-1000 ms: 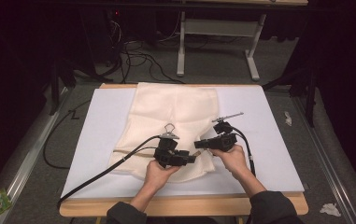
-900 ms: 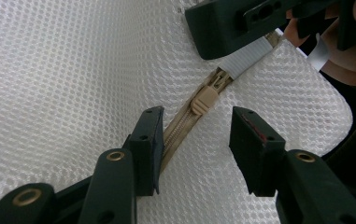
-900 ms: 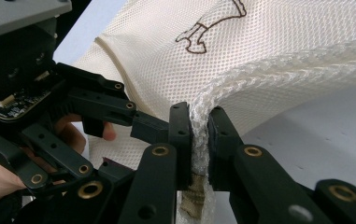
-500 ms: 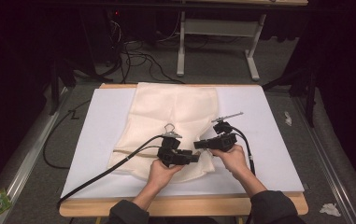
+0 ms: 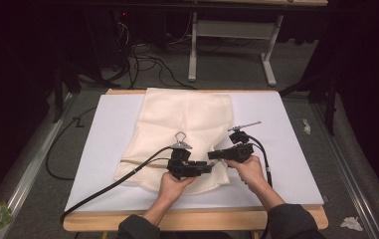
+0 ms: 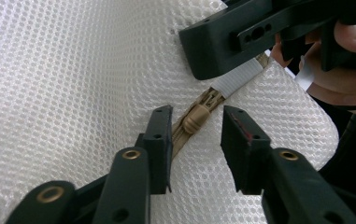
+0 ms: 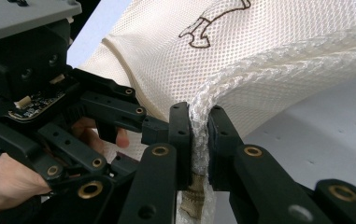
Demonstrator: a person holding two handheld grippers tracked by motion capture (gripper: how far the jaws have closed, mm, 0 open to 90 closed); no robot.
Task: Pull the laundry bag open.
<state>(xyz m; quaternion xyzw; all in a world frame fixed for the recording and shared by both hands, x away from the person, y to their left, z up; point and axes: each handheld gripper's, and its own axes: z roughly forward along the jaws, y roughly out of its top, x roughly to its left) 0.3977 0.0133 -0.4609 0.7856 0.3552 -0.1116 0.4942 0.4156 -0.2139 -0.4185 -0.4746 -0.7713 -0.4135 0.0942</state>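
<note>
A cream mesh bag (image 5: 187, 119) lies flat on the white board (image 5: 102, 134). Its tan zipper runs across the near end. In the left gripper view, my left gripper (image 6: 196, 113) straddles the tan zipper slider (image 6: 194, 122). Its jaws have just been closing, with the slider between them but untouched by the pads. My right gripper (image 7: 200, 122) is shut on a bunched fold of the mesh (image 7: 283, 56) at the zipper's end, just beyond the slider. In the high view the two grippers (image 5: 208, 168) (image 5: 213, 155) meet tip to tip over the bag's near right part.
A wooden table edge (image 5: 192, 221) runs under the board. The left gripper's black cable (image 5: 112, 186) trails off the front left. Cables (image 5: 142, 55) and a white desk frame (image 5: 236, 35) lie on the floor behind. Crumpled paper (image 5: 351, 223) sits at the right.
</note>
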